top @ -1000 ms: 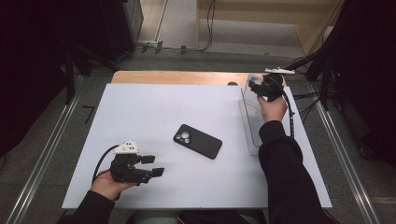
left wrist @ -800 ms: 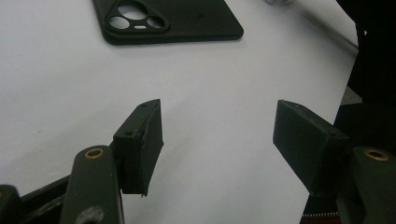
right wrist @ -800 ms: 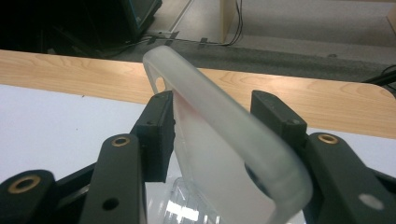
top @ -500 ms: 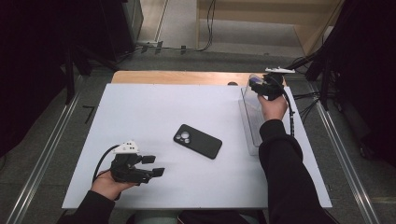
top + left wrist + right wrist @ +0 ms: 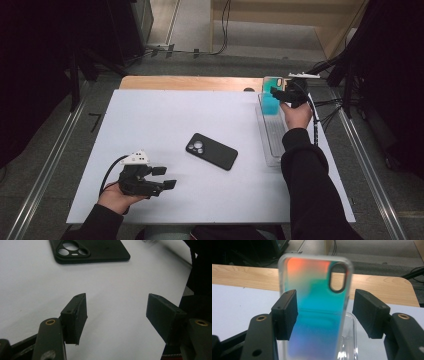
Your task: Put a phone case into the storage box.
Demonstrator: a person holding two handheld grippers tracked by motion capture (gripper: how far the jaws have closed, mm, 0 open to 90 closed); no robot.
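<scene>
Jaws of the right gripper (image 5: pixel 324 312) have just been opening and now stand apart either side of the iridescent teal-and-orange phone case (image 5: pixel 313 302), pads off it. That case stands upright in the clear plastic tray (image 5: pixel 274 142) at the table's right edge. Best to back straight off so it isn't tipped. Left gripper (image 5: pixel 116 315) rests open, empty, near the black phone (image 5: pixel 211 151).
</scene>
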